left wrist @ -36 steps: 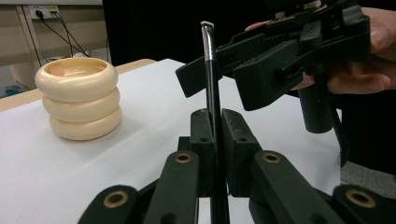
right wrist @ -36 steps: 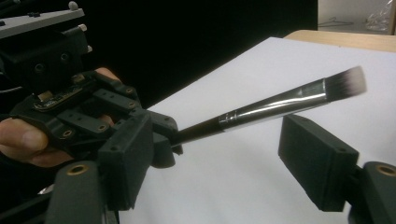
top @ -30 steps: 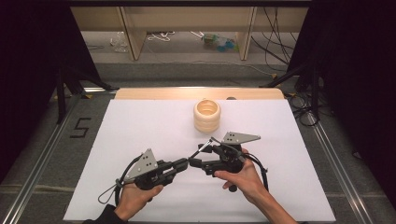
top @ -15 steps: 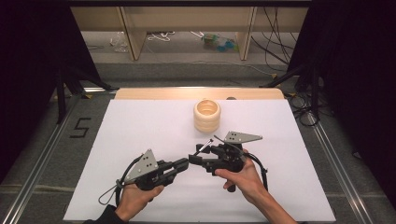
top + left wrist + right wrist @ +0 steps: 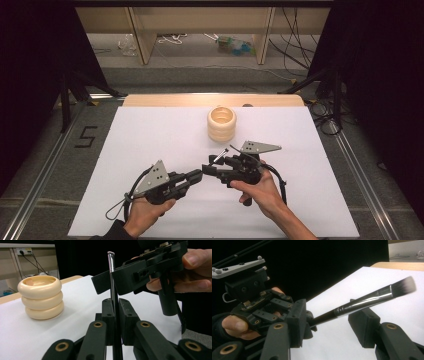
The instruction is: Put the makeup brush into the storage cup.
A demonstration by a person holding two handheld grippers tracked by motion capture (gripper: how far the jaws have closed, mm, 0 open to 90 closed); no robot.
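Observation:
My left gripper point(image 5: 199, 175) point(image 5: 115, 303) is shut on the thin black handle of a brush point(image 5: 111, 272). The brush point(image 5: 367, 301) has a silver ferrule and a flat dark bristle tip, and it slants up from the left jaws toward the right gripper point(image 5: 209, 168) point(image 5: 329, 316). The right jaws have just been closing and stand on either side of the brush, with a gap still showing. A stack of three cream rings point(image 5: 221, 123) point(image 5: 41, 297) sits farther back on the white sheet point(image 5: 150, 135).
The white sheet covers the table, and a wooden strip point(image 5: 175, 100) runs along its far edge. Dark stands and cables lie beyond the table on the right point(image 5: 320, 95). Both hands hold the grippers close together near the front middle.
The right gripper's jaws have narrowed around the brush. Both hands and the ring stack stay where they were.

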